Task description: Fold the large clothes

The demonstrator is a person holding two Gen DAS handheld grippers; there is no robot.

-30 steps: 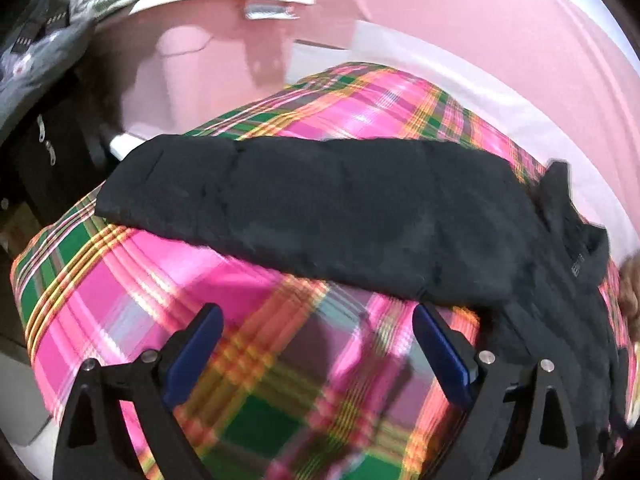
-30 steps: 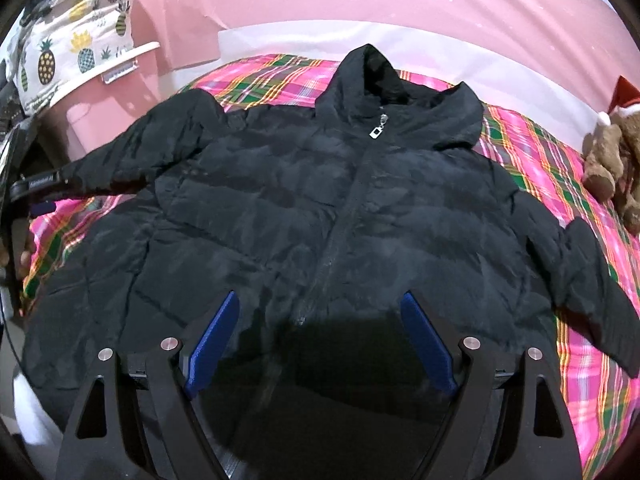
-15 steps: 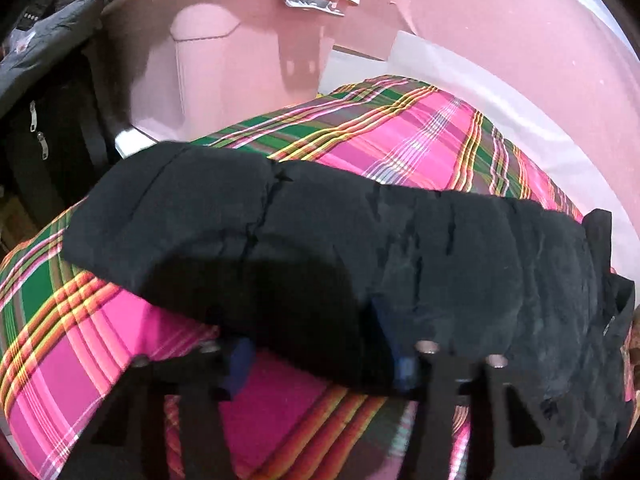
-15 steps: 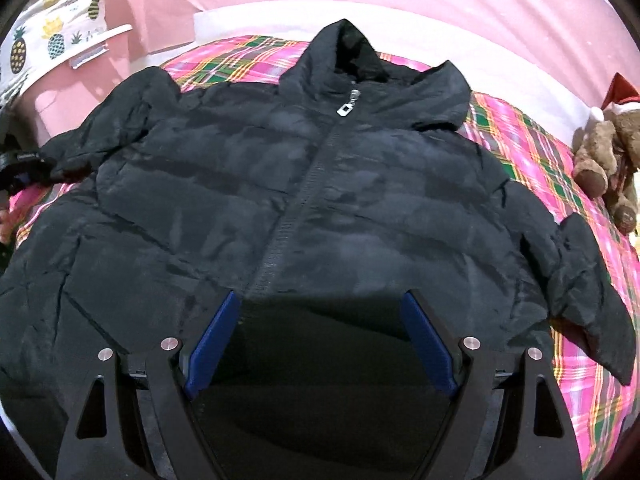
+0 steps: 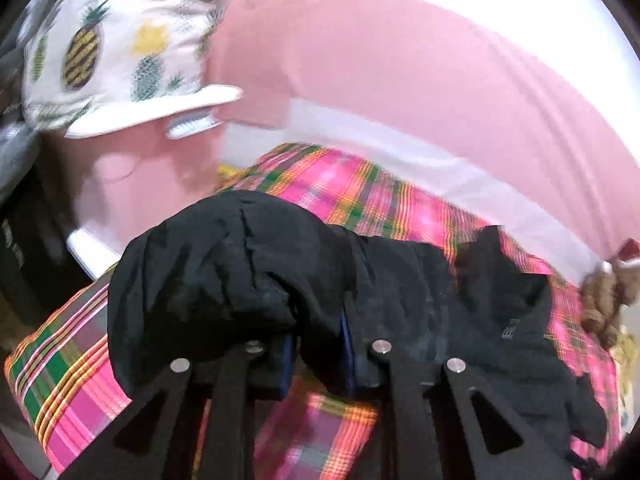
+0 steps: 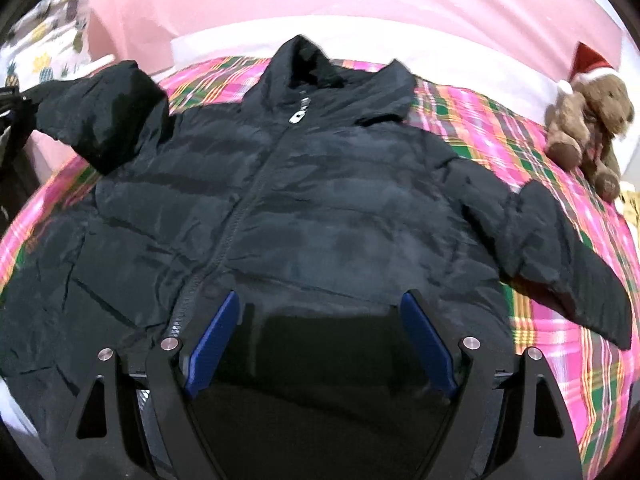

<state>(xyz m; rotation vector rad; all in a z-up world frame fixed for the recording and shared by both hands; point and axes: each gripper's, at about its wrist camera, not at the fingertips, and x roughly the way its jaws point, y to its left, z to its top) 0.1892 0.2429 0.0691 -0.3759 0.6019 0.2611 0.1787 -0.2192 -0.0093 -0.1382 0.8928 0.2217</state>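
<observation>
One black jacket [image 6: 320,200], one teddy bear [image 6: 588,128], two grippers.

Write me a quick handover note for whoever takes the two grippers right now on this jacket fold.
Left gripper: jaws have just been closing, now shut on the jacket sleeve, which is lifted off the plaid blanket.
Right gripper: open, holds nothing, over the lower front of the black jacket.
Jacket lies face up, zipped, other sleeve spread out flat.
Done: one sleeve gripped.
Left: probably fold both sleeves in, then fold the body.
</observation>
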